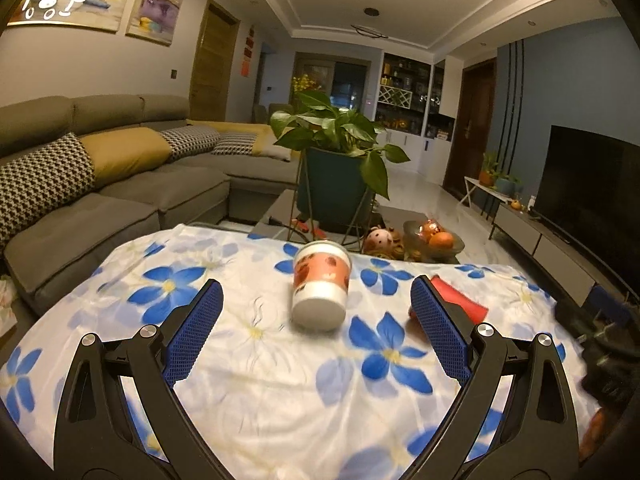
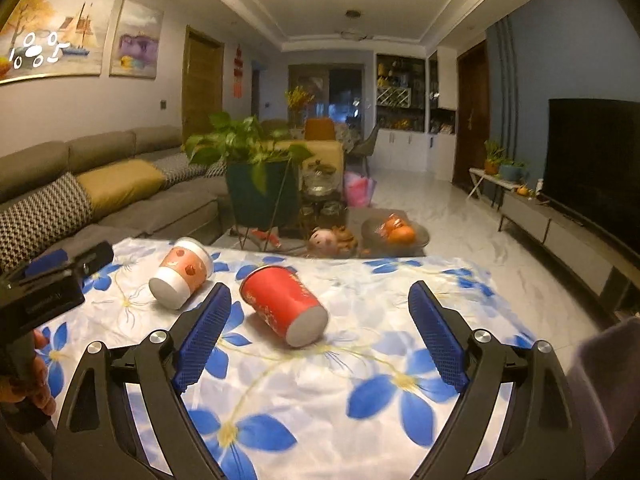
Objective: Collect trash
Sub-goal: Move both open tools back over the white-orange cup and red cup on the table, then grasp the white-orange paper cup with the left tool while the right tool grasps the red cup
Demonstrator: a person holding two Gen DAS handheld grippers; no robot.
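Observation:
A pink-and-white paper cup [image 1: 321, 285] lies on its side on the blue-flowered cloth [image 1: 256, 376], base toward me. My left gripper [image 1: 316, 300] is open, the cup lying just beyond and between its blue pads. A red paper cup [image 1: 460, 303] lies to the right, partly hidden by the right pad. In the right wrist view the red cup [image 2: 284, 304] lies on its side between the open blue pads of my right gripper [image 2: 320, 304], nearer the left pad. The pink cup [image 2: 182, 272] lies further left, near the left gripper's body [image 2: 52, 284].
Beyond the cloth stand a potted plant in a dark green pot [image 1: 340, 176], a small doll [image 1: 380, 238] and a glass bowl of oranges [image 1: 434, 240]. A grey sofa [image 1: 120, 184] is on the left, a TV [image 1: 592, 184] and low cabinet on the right.

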